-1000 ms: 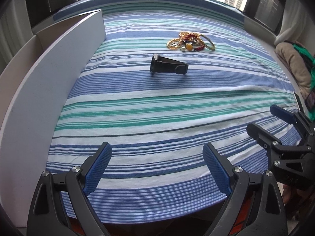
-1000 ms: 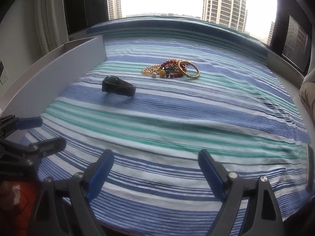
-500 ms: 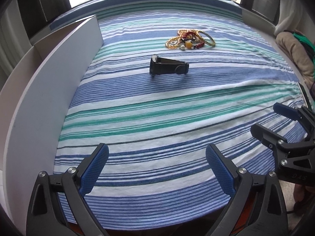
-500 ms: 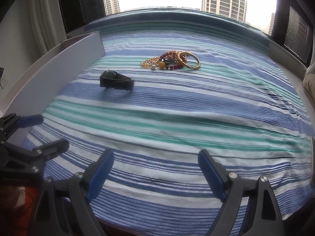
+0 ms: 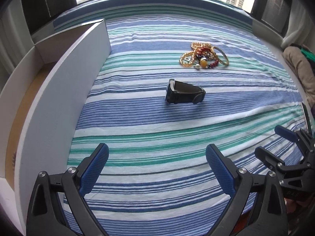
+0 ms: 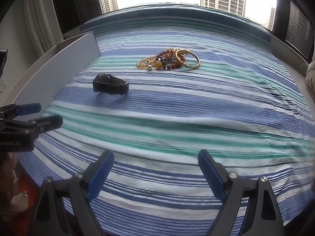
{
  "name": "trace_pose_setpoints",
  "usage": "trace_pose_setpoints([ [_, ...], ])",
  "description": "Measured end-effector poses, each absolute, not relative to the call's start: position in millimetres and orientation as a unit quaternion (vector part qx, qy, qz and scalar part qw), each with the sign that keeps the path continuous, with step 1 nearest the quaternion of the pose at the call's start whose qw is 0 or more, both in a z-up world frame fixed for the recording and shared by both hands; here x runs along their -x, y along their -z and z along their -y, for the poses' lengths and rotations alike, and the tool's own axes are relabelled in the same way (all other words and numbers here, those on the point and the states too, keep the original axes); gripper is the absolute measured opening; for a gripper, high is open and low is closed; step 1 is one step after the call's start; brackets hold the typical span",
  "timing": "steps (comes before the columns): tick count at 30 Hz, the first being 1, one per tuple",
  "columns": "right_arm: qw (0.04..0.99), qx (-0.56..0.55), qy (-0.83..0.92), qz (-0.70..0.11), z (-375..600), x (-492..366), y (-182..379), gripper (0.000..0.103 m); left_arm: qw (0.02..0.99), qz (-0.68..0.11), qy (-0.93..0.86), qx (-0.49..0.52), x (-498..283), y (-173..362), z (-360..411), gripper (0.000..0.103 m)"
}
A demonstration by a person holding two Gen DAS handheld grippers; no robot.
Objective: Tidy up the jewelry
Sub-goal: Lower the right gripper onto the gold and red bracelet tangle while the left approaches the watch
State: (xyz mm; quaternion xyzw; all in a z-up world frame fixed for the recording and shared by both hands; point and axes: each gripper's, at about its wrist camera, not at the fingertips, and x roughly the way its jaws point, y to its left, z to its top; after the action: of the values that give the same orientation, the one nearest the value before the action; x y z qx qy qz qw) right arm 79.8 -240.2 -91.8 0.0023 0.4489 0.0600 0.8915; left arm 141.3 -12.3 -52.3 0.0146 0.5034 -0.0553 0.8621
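A white box [image 5: 65, 90] stands along the left of the striped bedsheet [image 5: 157, 133]; little of its inside shows. One black watch [image 5: 184, 94] lies well ahead of the left hand-held gripper [image 5: 156, 169], jaws spread, holding nothing. One tangled jewelry pile [image 6: 169, 60] lies beyond the right hand-held gripper [image 6: 155, 174], equally agape.
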Motion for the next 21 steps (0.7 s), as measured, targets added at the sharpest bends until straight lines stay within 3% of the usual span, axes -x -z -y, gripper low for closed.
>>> trace_pose_setpoints([
  [7, 0.900, -0.004, -0.088, -0.427, 255.4, -125.1, 60.9, 0.089, 0.864, -0.498, 0.073, -0.025, -191.8, 34.5, 22.9, 0.099],
  [15, 0.905, 0.033, -0.111, -0.409, 264.8, -224.6, 59.2, 0.087, 0.844, -0.531, 0.078, -0.024, -248.5, 65.8, 34.2, 0.099],
  [18, 0.897, 0.036, -0.128, -0.420, 265.7, -259.5, 71.3, 0.066, 0.836, -0.543, 0.077, -0.029, -258.0, 79.9, 35.7, 0.096],
  [21, 0.889, 0.026, -0.147, -0.432, 263.6, -284.3, 79.5, 0.053, 0.832, -0.549, 0.077, -0.030, -263.2, 87.1, 35.7, 0.094],
])
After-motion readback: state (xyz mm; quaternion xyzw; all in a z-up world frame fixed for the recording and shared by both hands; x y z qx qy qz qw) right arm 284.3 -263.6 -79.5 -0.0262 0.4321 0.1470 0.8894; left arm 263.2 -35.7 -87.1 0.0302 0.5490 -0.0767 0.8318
